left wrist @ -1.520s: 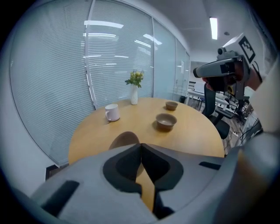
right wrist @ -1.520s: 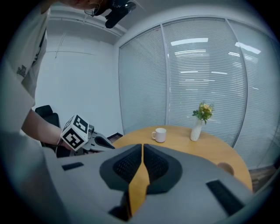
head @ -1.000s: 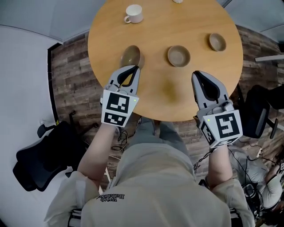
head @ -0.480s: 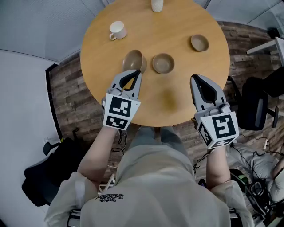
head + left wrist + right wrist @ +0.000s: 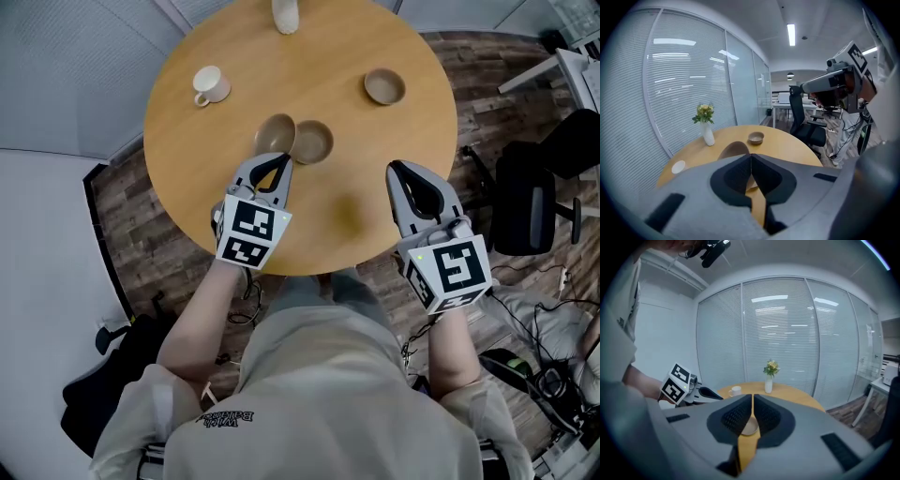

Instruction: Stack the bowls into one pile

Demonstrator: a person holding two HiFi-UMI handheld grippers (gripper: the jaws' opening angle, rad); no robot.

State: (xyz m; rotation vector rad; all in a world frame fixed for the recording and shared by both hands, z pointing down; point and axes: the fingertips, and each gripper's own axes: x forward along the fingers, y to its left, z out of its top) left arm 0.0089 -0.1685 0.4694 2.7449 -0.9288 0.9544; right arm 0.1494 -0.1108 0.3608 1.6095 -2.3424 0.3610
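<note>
Three tan bowls are on the round wooden table [image 5: 375,187]. My left gripper [image 5: 278,160] is shut on the near rim of the left bowl [image 5: 274,134], which is tilted and touches the middle bowl [image 5: 313,142]. The third bowl [image 5: 384,86] sits apart at the far right. In the left gripper view the held bowl [image 5: 733,150] rises just behind the closed jaws of the left gripper [image 5: 751,157], and the far bowl [image 5: 756,137] lies beyond. My right gripper [image 5: 398,170] hovers shut and empty over the table's near right part. In the right gripper view the right gripper [image 5: 753,397] has its jaws together.
A white cup [image 5: 208,85] stands at the far left of the table and a white vase [image 5: 285,14] with flowers at the far edge. Black office chairs [image 5: 530,192] stand to the right on the wood floor. Cables lie at the lower right.
My left gripper has carried its bowl to the right across the table until it meets the middle bowl. The right gripper has held its place, still shut.
</note>
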